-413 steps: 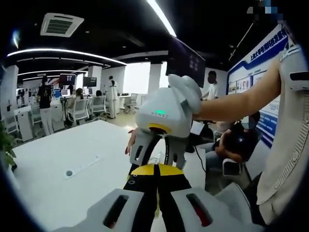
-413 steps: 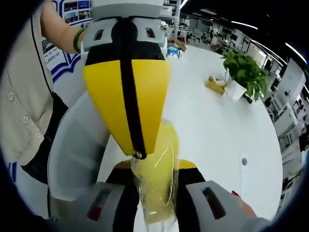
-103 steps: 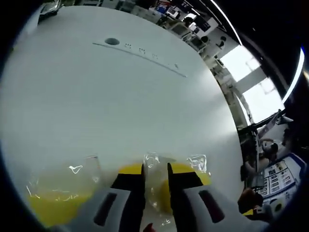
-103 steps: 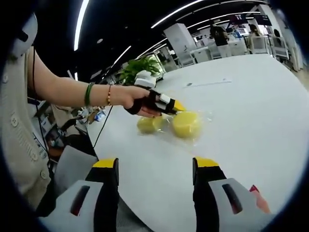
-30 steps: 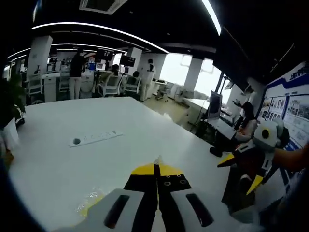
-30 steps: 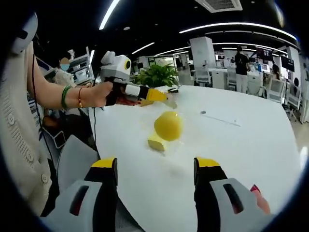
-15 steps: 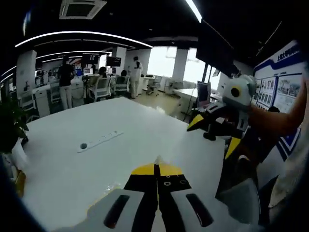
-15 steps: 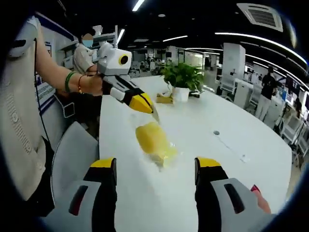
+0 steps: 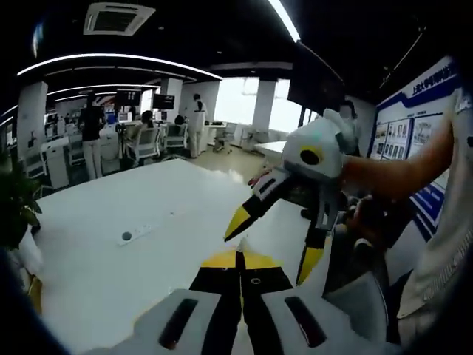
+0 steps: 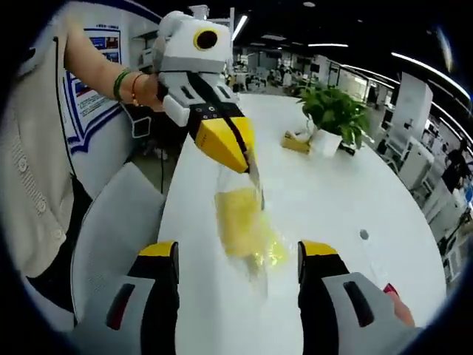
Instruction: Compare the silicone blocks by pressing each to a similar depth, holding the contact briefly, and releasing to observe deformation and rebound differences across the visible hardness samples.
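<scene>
Yellow-tipped, the left gripper [image 9: 239, 255] is pinched tight at 6 o'clock of the left gripper view, while in the right gripper view it dangles a clear bag [image 10: 244, 222] of yellow blocks [image 10: 238, 216] over the white table [image 10: 332, 200], above the wide-apart right gripper [image 10: 239, 255].

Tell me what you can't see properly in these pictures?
- Right gripper view: the left hand-held gripper pinches a clear bag of yellow silicone blocks; how many, the crinkled plastic blurs.
- Left gripper view: its own shut jaws hide the bag.
- Left gripper view: wall posters, lettering too small.
</scene>
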Tool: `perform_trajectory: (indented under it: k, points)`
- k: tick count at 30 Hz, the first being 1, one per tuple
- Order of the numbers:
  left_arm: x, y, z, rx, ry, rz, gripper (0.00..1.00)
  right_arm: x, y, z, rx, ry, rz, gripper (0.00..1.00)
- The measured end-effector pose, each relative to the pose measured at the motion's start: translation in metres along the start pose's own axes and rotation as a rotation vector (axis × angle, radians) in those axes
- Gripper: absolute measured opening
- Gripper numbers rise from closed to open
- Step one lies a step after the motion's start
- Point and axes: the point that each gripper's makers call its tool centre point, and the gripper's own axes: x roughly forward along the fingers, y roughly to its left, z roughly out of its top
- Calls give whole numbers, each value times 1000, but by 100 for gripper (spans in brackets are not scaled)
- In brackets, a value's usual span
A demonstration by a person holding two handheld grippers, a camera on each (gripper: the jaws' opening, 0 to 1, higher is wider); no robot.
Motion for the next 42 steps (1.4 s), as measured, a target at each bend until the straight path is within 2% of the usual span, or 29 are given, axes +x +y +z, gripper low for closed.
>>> perform_trajectory:
  k: [4,5,16,17,24,29,42]
  points:
    - [0,-3,7,26,-18,-10,0,11,-5,9,-11,1,25,59]
    - [-1,-6,9,21,-19,-30,0,14,-5,11,-16,-2,33,58]
    - [-3,-12,27,40,-50,-72,0,25,8,10,-15,22,112,40]
    - [-2,-11,28,50,-58,-67,0,25,9,10,-22,25,117,33]
    - [-3,-17,30,64,-64,-73,0,18,12,13,1,20,121,25]
    - [-4,-23,34,81,-70,-77,0,13,18,14,75,36,132,21]
    - [-7,-38,38,113,-73,-79,0,3,27,13,29,68,118,9]
